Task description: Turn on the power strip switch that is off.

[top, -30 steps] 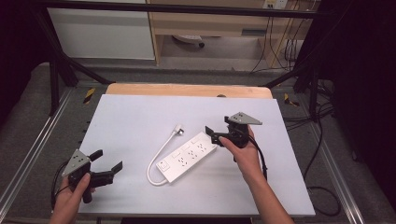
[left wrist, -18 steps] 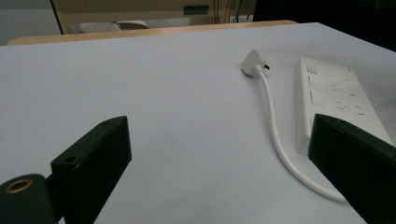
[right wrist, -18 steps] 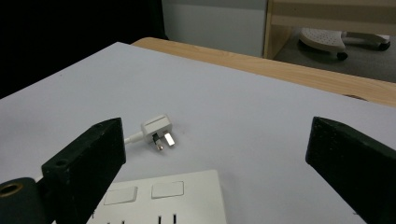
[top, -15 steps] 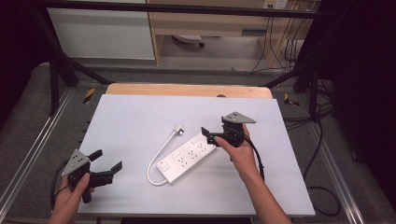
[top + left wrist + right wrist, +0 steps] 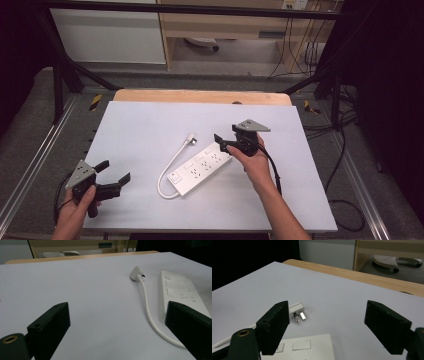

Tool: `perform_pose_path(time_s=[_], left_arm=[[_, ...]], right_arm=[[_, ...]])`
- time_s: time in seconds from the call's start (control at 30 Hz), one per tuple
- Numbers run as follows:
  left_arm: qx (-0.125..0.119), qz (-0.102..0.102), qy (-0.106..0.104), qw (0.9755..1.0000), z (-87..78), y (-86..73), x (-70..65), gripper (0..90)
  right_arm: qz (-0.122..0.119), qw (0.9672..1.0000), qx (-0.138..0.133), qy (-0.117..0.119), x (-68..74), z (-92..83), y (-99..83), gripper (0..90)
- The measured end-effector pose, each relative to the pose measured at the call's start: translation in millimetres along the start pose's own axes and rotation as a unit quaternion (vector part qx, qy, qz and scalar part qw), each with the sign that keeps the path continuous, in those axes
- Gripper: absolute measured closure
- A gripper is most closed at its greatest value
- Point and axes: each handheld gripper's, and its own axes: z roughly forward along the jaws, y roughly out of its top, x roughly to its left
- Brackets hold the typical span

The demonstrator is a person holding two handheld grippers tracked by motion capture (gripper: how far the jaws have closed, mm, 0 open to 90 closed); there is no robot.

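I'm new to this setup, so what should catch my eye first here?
A white power strip lies mid-table, its cable looping round to a plug lying loose on the white table. The right claw hovers open over the strip's far end; the left claw waits open near the table's front left corner.

From my station I count one white power strip (image 5: 202, 167) on the table (image 5: 150, 125). It has one white cable (image 5: 167, 170), and this cable ends in one plug (image 5: 190, 139). The plug shows two metal pins in the right gripper view; a third I cannot tell. I have two grippers: one left gripper (image 5: 114, 177) and one right gripper (image 5: 220, 143), each with two black jaws. Two hands hold them, one hand for each.
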Motion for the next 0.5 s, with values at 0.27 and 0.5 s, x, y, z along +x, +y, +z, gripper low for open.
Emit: perform_pose_path(time_s=[0.27,0.5], left_arm=[[0.001,0.0,0.0,1.0,-0.3,-0.2,0.1,6.2],[0.002,0.002,0.0,1.0,0.0,-0.2,0.2,6.2]], right_arm=[[0.002,1.0,0.0,0.001,-1.1,3.1,-1.3,31.3],[-0.003,1.0,0.002,-0.003,-1.0,6.3,-3.5,40.9]])
